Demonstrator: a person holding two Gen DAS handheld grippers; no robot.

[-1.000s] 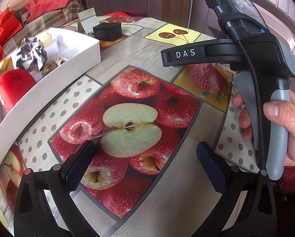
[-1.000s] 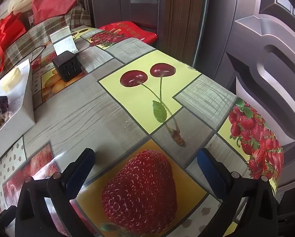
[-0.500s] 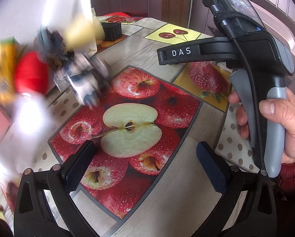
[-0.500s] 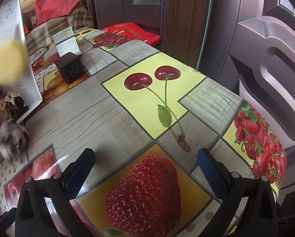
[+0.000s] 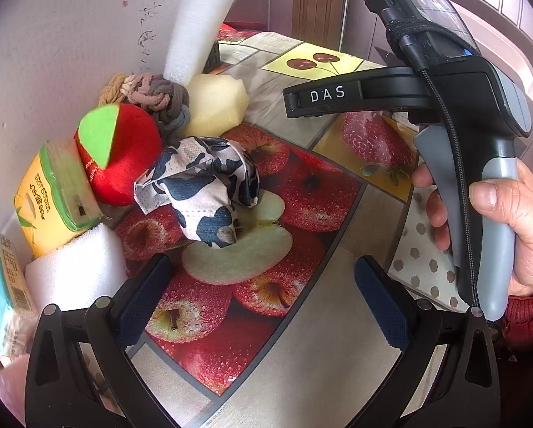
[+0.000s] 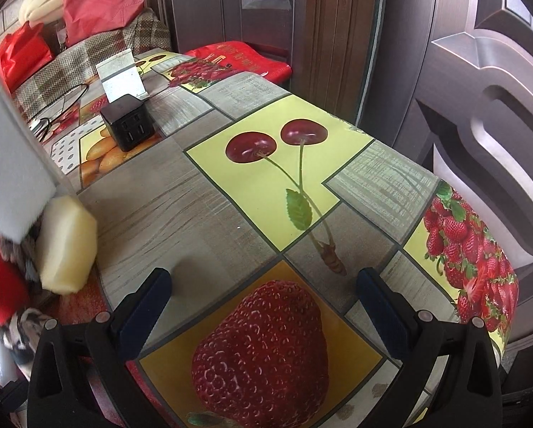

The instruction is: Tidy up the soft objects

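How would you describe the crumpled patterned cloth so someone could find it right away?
Look at the fruit-print tablecloth, at the pile of things along its left side. The cloth lies at the front, on the printed apple half, below the red plush apple. It alone is white with dark blotches.

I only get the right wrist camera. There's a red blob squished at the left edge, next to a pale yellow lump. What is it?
Observer: It is a red plush apple with a bright green patch on top.
Operator: And the black-and-white bit under it?
Observer: That is a crumpled cow-print cloth, and one corner of it lies on the printed apple slice.
Operator: Is anything else hiding over there?
Observer: Yes, a yellow tissue pack leans against the plush apple, with a white foam block right next to it.
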